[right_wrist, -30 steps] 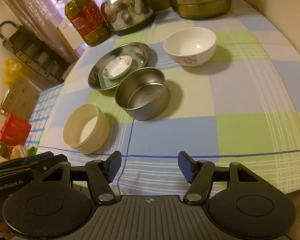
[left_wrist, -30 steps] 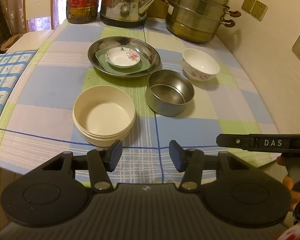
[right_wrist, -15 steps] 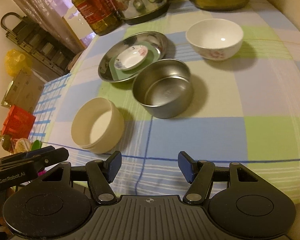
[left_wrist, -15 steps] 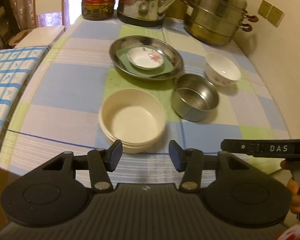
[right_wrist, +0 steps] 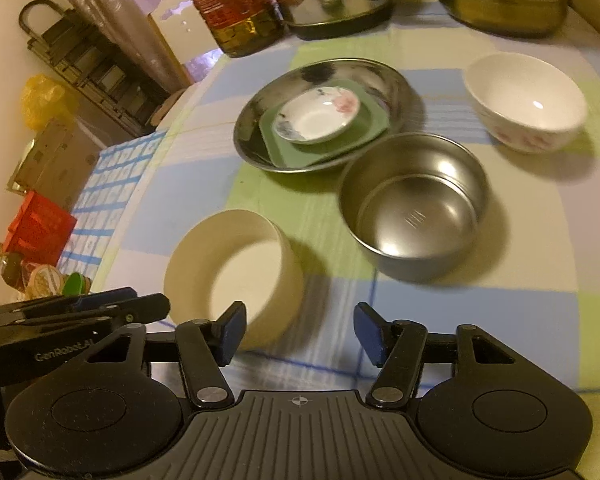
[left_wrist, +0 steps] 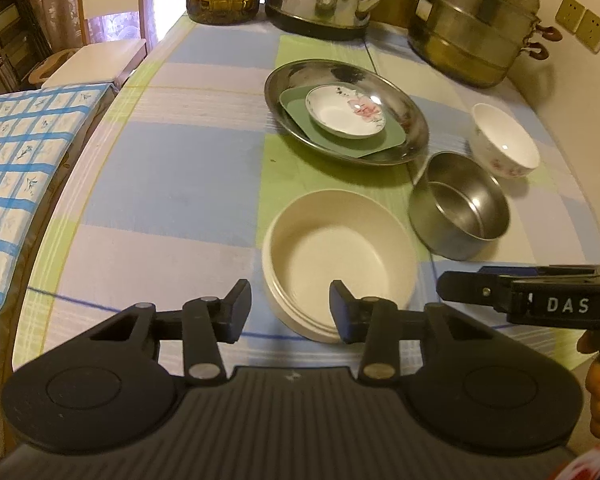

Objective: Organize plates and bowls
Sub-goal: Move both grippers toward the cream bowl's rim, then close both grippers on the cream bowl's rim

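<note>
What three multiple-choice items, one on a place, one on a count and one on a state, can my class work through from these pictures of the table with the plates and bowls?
1. Where does the small flowered saucer lie?
A. in the steel bowl
B. on the green plate inside the steel dish
C. on the bare cloth

2. How many bowls stand on the cloth apart from the dish stack?
A. one
B. two
C. three

3. What is in the cream bowl?
A. nothing
B. a spoon
C. the white bowl

Answers:
1 B: the saucer sits on the green plate, which lies in the steel dish.
2 C: the cream bowl, steel bowl and white bowl each stand alone.
3 A: its floor shows bare.
</note>
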{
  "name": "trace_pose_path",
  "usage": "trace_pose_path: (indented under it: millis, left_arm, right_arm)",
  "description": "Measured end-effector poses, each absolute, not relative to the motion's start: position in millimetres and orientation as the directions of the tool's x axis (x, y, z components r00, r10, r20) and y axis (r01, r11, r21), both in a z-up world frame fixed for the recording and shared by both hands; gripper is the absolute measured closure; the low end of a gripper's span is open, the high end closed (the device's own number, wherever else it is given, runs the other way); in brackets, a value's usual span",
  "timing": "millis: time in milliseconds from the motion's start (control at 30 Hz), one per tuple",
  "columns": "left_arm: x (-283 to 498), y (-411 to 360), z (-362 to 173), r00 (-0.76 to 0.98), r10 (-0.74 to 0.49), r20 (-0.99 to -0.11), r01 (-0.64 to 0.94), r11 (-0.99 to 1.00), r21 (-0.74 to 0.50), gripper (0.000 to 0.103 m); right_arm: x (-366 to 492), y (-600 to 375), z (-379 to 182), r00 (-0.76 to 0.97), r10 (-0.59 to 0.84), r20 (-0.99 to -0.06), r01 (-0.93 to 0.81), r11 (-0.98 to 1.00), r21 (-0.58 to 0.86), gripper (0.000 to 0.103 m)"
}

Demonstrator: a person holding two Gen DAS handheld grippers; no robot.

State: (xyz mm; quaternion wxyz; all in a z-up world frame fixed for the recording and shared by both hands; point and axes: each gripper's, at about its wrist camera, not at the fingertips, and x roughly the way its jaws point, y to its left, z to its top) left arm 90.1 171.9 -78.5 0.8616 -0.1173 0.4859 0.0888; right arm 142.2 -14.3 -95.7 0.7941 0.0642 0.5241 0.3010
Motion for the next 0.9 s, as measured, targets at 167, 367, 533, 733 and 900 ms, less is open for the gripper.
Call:
trace_pose_path:
  millis: [167,367,533,733,900]
  left_arm:
    - [103.0,183.0,-88.2,0.495,0.034,-0.868,-0.252,0.962,-0.105,0.068]
    - [116.2,190.0,-99.3,0.469,0.005,-0.883,-0.218,0.970,-0.110,0.072]
    - [122.2,192.6,-105.7,0.455,-0.022,-0.890,-0.191,0.974,-0.122,0.079]
    - [125.3,196.9,-111.2,0.443,-0.043,-0.896,-0.180,0.974,-0.136,0.085]
    - [124.2,197.4,-110.9,0.452,-0.060,-0.890,-0.164,0.975,-0.149,0.088]
  right_arm:
    - [147.8,8.4,-104.7,0.259,0.526,-0.810,-0.421,0.816,0.396,0.057]
    - [153.2,21.9,-111.6,0.248,0.501,-0.829,-0.420,0.827,0.374,0.067]
    - [155.0,26.2,-114.2,0.247,0.485,-0.839,-0.408,0.837,0.364,0.074]
    - [154.6,30.5,-115.5,0.247,0.479,-0.842,-0.407,0.840,0.358,0.085]
    - [153.8,31.9,-115.9,0.258,0.474,-0.842,-0.400,0.846,0.354,0.088]
